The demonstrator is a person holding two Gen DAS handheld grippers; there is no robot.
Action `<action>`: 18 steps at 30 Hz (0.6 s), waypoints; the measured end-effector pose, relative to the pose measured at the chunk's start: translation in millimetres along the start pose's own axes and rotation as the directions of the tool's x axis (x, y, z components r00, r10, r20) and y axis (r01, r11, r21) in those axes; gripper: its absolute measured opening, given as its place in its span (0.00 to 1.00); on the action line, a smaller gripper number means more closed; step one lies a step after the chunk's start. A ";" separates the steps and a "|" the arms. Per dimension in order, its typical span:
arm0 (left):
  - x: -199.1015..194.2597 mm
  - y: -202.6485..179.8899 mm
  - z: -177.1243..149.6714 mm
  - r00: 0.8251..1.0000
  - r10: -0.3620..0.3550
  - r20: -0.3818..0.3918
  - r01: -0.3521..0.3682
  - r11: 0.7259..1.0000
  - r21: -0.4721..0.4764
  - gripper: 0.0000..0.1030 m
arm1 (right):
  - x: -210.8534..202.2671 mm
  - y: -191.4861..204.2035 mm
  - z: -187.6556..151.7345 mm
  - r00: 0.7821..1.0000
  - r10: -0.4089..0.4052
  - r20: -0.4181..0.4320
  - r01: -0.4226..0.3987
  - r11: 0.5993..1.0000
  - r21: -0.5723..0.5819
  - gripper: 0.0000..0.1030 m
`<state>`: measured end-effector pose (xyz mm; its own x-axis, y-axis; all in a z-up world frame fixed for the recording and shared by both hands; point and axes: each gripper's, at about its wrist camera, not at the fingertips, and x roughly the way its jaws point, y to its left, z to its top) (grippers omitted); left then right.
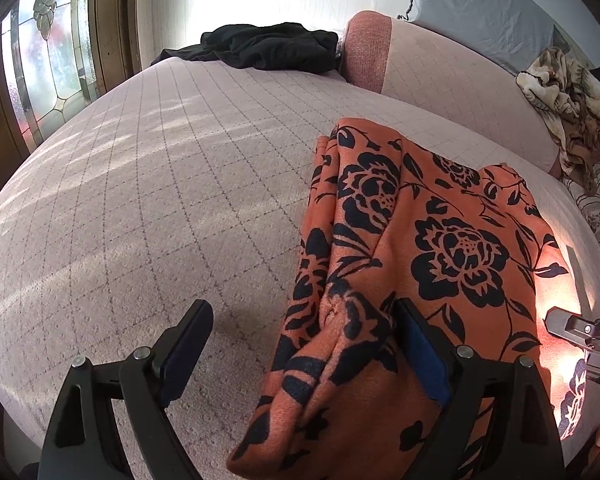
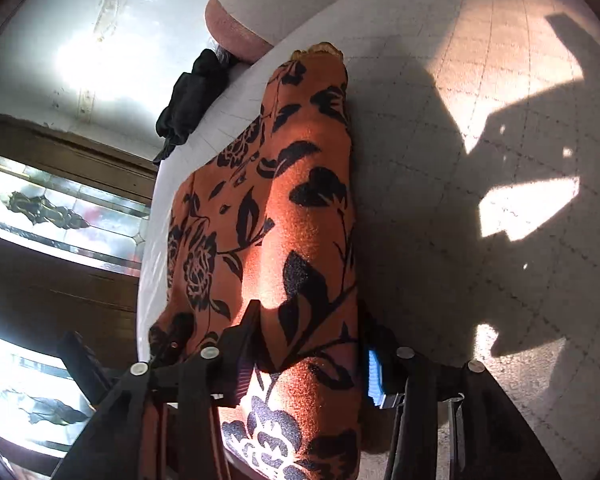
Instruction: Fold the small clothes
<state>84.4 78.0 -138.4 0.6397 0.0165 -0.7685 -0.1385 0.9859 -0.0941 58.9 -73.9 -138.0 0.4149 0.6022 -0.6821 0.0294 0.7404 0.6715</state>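
Now, left gripper (image 1: 300, 344): wide open, cloth (image 1: 400, 260) bunched between jaws, ungripped.
Right gripper (image 2: 306, 354): part-open astride cloth; grip unclear.
Risk: fold slumps.

An orange garment with a black rose-and-leaf print (image 1: 420, 240) is lying on the pale quilted bed cover (image 1: 160, 200), toward that cover's right side as the left wrist camera sees it, well apart from the pink-ended bolster at the cover's far edge. It is lying partly folded lengthwise, with its left edge bunching into soft ridges and its near end doubling into a thick roll. From the right wrist camera the garment (image 2: 300, 220) is stretching away as a long rounded band, with sunlight falling across its middle.
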 end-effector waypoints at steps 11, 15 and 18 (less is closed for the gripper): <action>-4.4 1.7 -4.2 1.000 0.002 0.011 -0.002 1.000 -0.020 0.89 | -21.5 0.5 -22.6 0.999 -0.004 0.047 0.004 1.000 -0.011 0.64; -16.8 -2.2 -4.2 0.999 0.013 0.053 -0.013 1.000 0.015 0.88 | -7.9 10.1 -33.5 0.995 -0.099 0.024 0.101 0.990 -0.097 0.40; -49.7 0.1 -6.6 0.991 0.002 0.137 -0.006 1.000 0.029 0.88 | -18.6 20.8 -34.7 0.991 -0.128 0.051 0.133 0.985 -0.112 0.49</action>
<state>47.6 76.2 -104.4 0.7373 0.0408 -0.6744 -0.1204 0.9901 -0.0717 20.3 -59.4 -121.4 0.4531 0.4870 -0.7467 -0.0178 0.8424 0.5386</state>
